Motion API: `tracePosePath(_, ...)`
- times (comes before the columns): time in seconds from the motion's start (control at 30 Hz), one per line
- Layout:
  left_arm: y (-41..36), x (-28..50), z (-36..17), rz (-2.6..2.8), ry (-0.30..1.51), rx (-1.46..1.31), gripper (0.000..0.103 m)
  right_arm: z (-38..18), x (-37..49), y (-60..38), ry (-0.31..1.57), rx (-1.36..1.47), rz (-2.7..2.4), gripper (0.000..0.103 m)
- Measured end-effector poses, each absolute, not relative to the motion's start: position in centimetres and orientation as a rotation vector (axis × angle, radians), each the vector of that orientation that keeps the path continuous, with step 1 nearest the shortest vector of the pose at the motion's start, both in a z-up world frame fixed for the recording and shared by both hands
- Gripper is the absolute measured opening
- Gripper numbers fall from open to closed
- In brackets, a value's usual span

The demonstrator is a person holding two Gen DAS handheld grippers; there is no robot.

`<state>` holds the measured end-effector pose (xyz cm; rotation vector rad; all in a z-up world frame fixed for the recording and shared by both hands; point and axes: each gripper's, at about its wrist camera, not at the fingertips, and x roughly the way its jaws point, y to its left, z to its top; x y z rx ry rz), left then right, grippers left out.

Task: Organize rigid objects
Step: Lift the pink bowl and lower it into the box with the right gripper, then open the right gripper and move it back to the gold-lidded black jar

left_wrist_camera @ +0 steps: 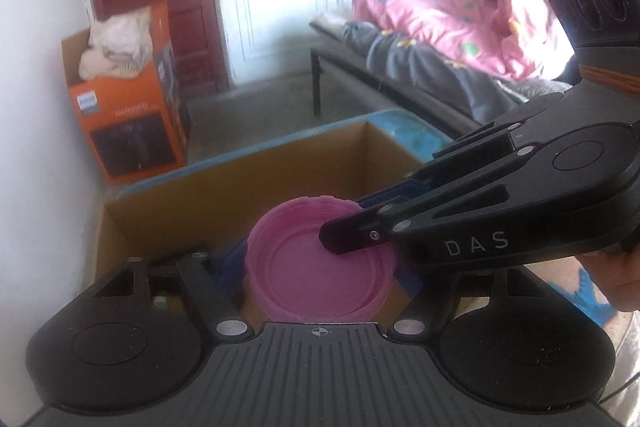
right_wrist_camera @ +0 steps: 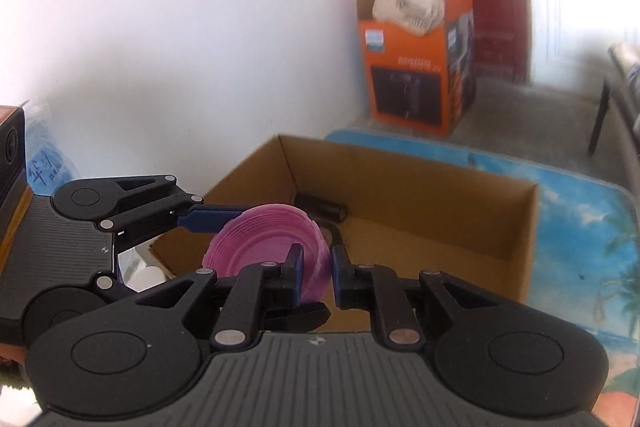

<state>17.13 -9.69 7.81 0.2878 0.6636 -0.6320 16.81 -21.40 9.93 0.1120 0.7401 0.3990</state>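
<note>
Both grippers grip the pink plate stack (right_wrist_camera: 266, 247): right gripper (right_wrist_camera: 314, 269) pinches its rim, left gripper (right_wrist_camera: 224, 223) spans it. Only right-wrist view shows the black cylinder (right_wrist_camera: 322, 209) in the cardboard box (right_wrist_camera: 440, 227), 12 o'clock of the stack.

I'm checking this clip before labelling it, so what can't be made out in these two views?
- Left wrist: left gripper fingertips, hidden behind the pink plates.
- Right wrist: dark object in the cardboard box, too blurred to identify.
- Both: plate count, ridges too fine.
</note>
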Motion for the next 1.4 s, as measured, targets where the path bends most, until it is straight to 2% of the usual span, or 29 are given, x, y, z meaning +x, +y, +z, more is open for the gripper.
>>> tracePosePath(0.33, -9.0, 23.5, 2.9, -0.586, 1.052, 0.284, 0.074, 2.2, 26.2, -22.0, 1.139, 0.348, 0.451, 0.016)
tracePosePath(0.5, -8.8, 24.5, 2.2, -0.578, 1.125, 0.249, 0.077, 0.6, 27.0, -21.8, 1.212, 0.363, 0.44, 0.017)
tracePosePath(0.53, -8.8, 24.5, 2.2, -0.582, 1.13, 0.245, 0.078, 0.3, 26.8, -21.7, 1.225, 0.359, 0.442, 0.021)
tracePosePath(0.63, -8.7, 24.4, 2.4, -0.59, 1.129, 0.245, 0.079, -0.2, 27.2, -21.2, 1.255, 0.348, 0.438, 0.022)
tracePosePath(1.0, -7.7, 20.5, 6.3, -0.596, 0.963, 0.19, 0.085, 2.0, 24.5, -24.0, 1.103, 0.472, 0.429, 0.025)
tracePosePath(1.07, -7.2, 19.1, 7.8, -0.609, 0.904, 0.184, 0.089, 3.6, 22.7, -25.4, 1.047, 0.528, 0.446, 0.026)
tracePosePath(1.1, -6.8, 18.1, 8.5, -0.619, 0.87, 0.183, 0.091, 4.2, 21.6, -26.1, 1.016, 0.551, 0.454, 0.029)
tracePosePath(1.2, -5.9, 15.3, 10.3, -0.656, 0.77, 0.174, 0.099, 6.1, 17.6, -27.9, 0.925, 0.599, 0.471, 0.047)
tracePosePath(1.27, -5.1, 13.0, 10.8, -0.691, 0.718, 0.157, 0.102, 7.0, 14.5, -29.0, 0.863, 0.622, 0.481, 0.048)
tracePosePath(1.4, -4.1, 8.7, 9.6, -0.735, 0.669, 0.105, 0.103, 7.7, 7.9, -30.9, 0.783, 0.699, 0.482, 0.06)
